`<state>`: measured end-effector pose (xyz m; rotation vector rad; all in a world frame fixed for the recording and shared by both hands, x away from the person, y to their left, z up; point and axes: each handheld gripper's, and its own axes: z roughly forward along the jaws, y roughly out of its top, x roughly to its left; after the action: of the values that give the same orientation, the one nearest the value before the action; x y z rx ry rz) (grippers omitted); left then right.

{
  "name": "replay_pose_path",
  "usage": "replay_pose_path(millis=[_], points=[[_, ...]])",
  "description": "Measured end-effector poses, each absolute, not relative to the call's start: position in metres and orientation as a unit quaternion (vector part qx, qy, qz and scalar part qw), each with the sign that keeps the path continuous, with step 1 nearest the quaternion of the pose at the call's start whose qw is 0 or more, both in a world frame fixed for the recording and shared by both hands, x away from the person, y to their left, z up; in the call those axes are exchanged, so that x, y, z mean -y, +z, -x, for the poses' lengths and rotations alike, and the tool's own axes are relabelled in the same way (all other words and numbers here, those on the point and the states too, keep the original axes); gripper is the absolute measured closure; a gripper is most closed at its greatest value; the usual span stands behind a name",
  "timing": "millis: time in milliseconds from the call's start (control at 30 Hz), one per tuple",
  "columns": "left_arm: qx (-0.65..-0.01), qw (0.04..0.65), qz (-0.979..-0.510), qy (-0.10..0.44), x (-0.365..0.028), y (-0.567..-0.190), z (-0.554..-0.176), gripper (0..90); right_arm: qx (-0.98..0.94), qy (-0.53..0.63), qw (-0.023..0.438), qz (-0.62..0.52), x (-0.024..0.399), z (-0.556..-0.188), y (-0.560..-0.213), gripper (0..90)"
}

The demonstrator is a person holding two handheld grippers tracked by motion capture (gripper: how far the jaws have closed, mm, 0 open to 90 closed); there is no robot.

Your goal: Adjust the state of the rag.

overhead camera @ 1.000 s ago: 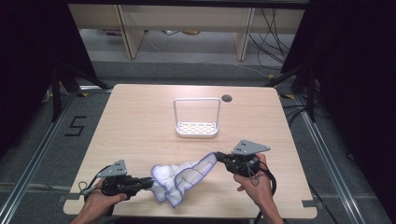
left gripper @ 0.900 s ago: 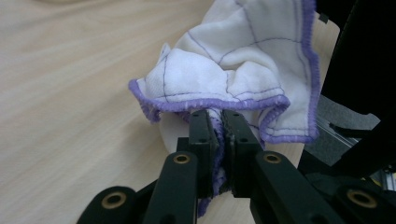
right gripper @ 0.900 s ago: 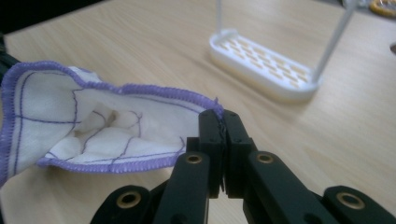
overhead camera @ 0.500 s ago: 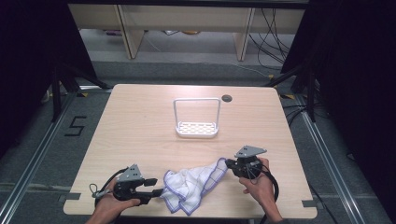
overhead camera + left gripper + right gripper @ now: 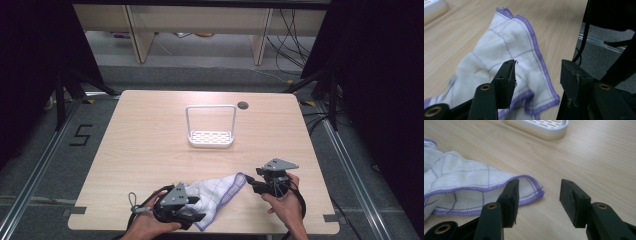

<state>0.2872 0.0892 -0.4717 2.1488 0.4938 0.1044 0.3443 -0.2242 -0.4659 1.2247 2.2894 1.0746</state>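
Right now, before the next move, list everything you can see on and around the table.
cloth: one, white with purple hem and grid lines, crumpled at the table's near edge between the grippers
rack: one, white, slotted base with a hoop handle, table centre
table: one, light wood, round dark grommet near the far edge
left gripper: one, black, jaws open above the cloth, just been opening
right gripper: one, black, jaws open beside the cloth's corner, just been opening
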Motion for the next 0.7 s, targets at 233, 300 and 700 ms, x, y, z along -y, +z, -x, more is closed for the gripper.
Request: replay_pose_path(millis=[233,300,700], points=[[-0.185,0.429,-0.883,0.037,-0.054,-0.482,-0.293,45.0,-0.804,0.382,0.164,-0.426,0.223,-0.342,-0.466,49.9],[-0.177,0.41,-0.892,0.073,-0.047,-0.487,-0.3,42.8,-0.806,0.378,0.167,-0.424,0.225,-0.342,-0.466,49.5],[-0.15,0.395,-0.9,0.107,-0.042,-0.493,-0.314,85.7,-0.805,0.381,0.16,-0.425,0.227,-0.343,-0.469,49.5]])
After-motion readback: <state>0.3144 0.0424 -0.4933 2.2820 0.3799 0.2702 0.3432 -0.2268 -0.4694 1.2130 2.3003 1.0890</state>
